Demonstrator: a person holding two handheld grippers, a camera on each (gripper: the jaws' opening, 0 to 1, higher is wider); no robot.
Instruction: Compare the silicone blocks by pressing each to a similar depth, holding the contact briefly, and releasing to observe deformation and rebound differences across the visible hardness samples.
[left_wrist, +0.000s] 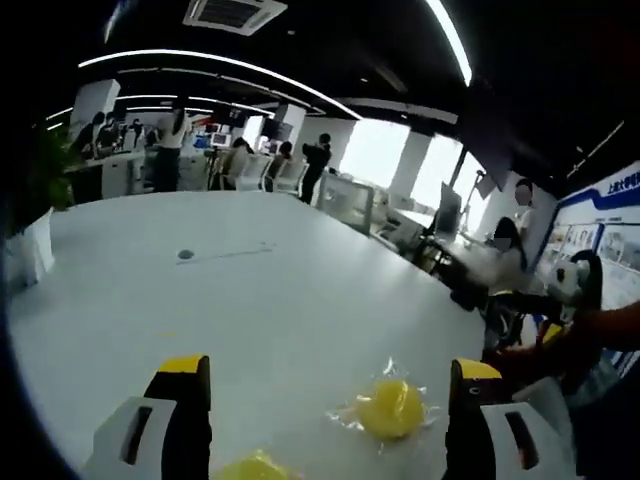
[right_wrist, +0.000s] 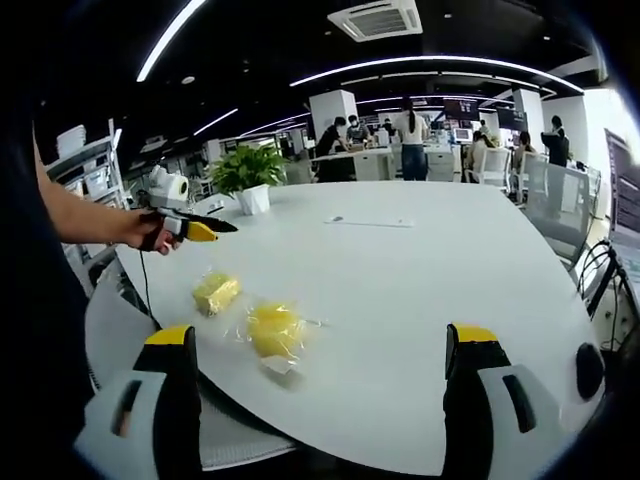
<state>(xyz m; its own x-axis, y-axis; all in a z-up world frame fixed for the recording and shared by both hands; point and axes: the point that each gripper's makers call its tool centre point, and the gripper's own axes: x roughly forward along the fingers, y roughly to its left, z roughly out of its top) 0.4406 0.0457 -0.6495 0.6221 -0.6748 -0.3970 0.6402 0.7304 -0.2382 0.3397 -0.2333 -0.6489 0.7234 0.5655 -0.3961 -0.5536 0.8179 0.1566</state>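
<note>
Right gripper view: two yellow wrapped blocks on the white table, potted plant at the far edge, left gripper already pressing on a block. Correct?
Not quite. In the right gripper view the left gripper is held in the air beyond the two yellow wrapped blocks, touching neither. The white table and the potted plant are as you say.

At the bottom edge of the left gripper view, a yellow silicone block is cut off, only its top being seen. The small dark object on the white table cannot be identified. Distant people are blurred.
</note>
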